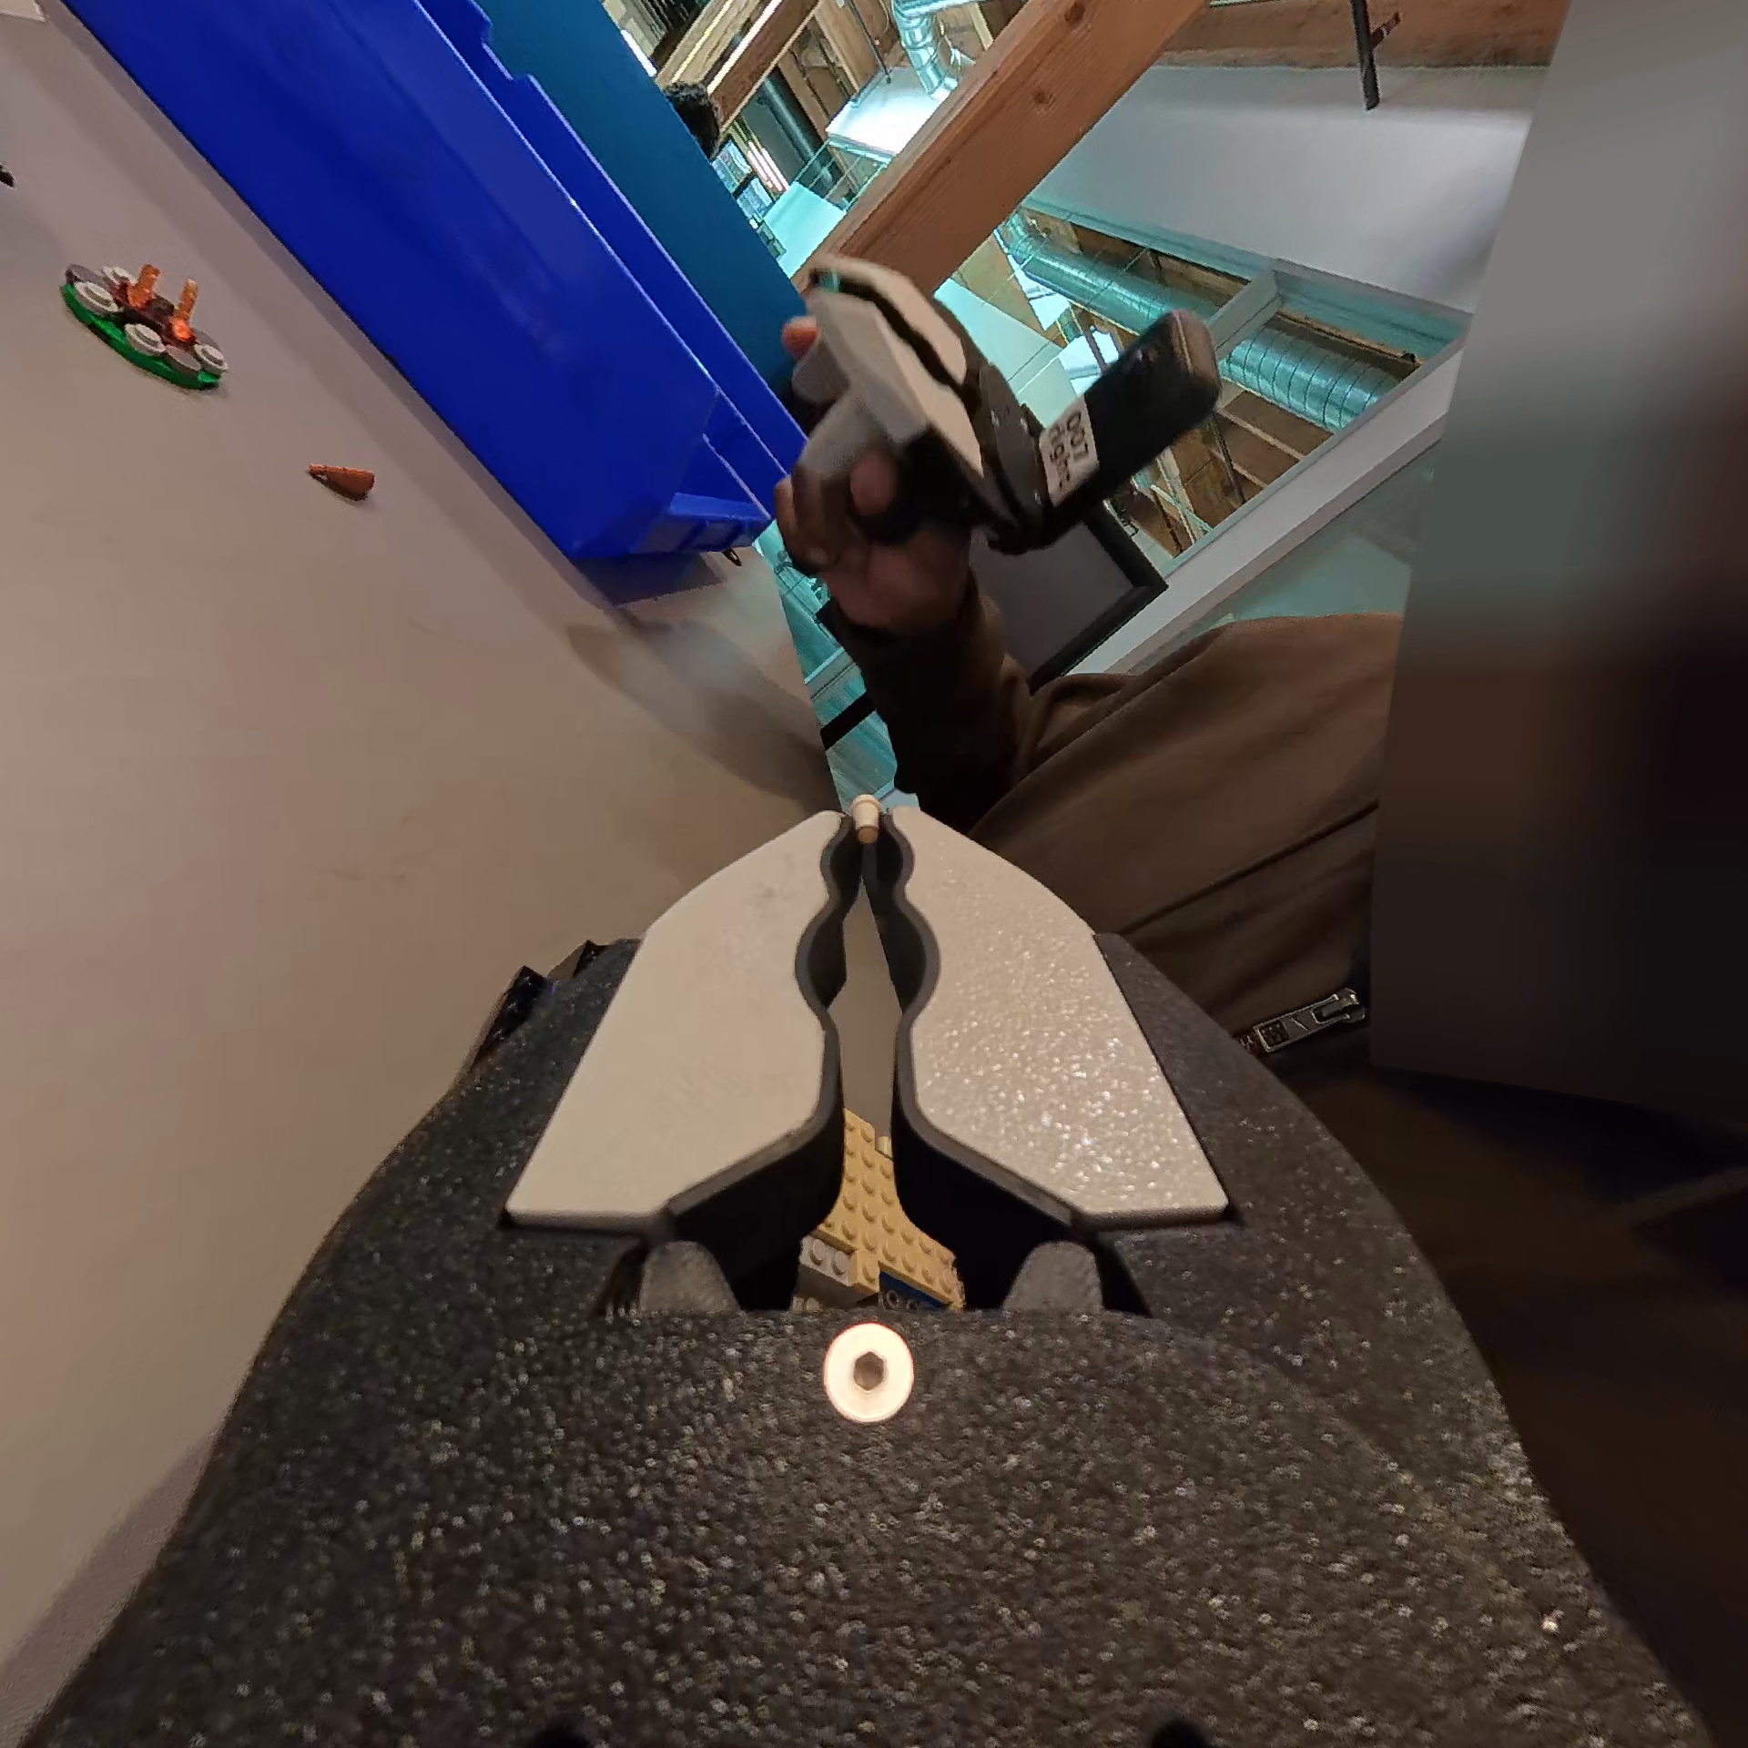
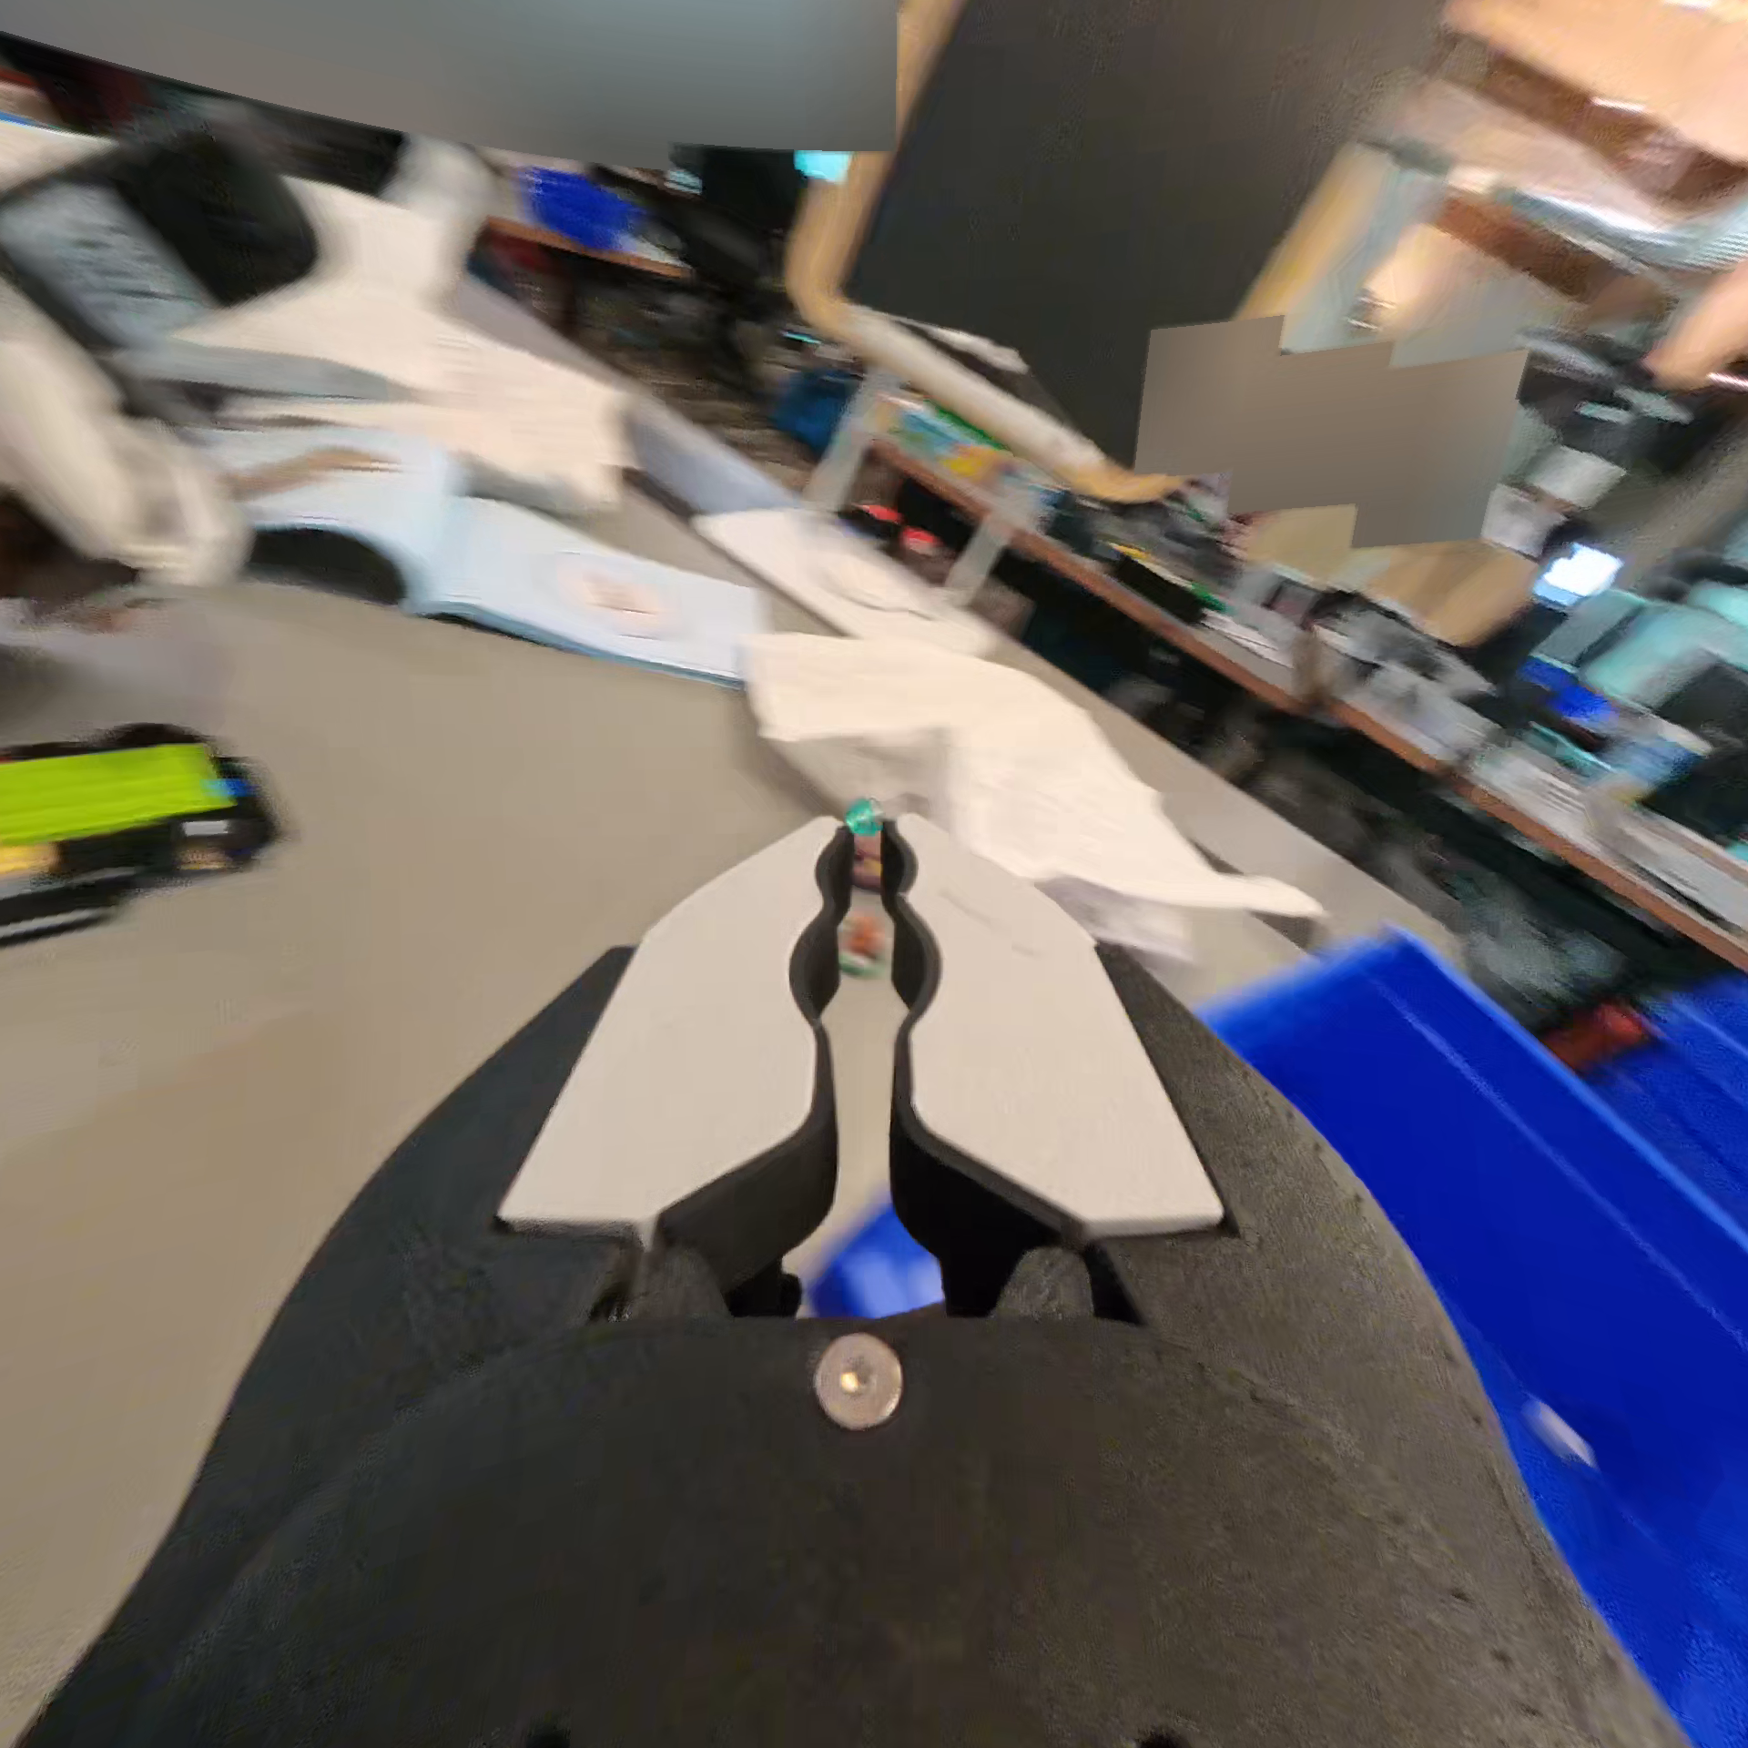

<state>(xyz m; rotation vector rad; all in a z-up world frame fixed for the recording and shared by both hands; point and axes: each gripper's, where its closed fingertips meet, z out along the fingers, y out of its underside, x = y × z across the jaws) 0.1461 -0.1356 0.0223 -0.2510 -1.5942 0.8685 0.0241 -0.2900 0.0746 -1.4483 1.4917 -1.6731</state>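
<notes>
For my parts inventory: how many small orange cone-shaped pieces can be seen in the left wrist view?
3. Two orange cone-shaped pieces stand upright on the round green plate; one lies loose on the grey table. More may be hidden.

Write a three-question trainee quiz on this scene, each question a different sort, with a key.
1. True or false: the left tongs pinch a small tan peg at their tips.
2. What colour is the tiny piece at the tips of the right tongs? A red, B teal, C black.
3. Fill in: the round green plate with grey studs lies on the grey table beside a ____ bin.

Key: 1 true; 2 B; 3 blue.
</notes>
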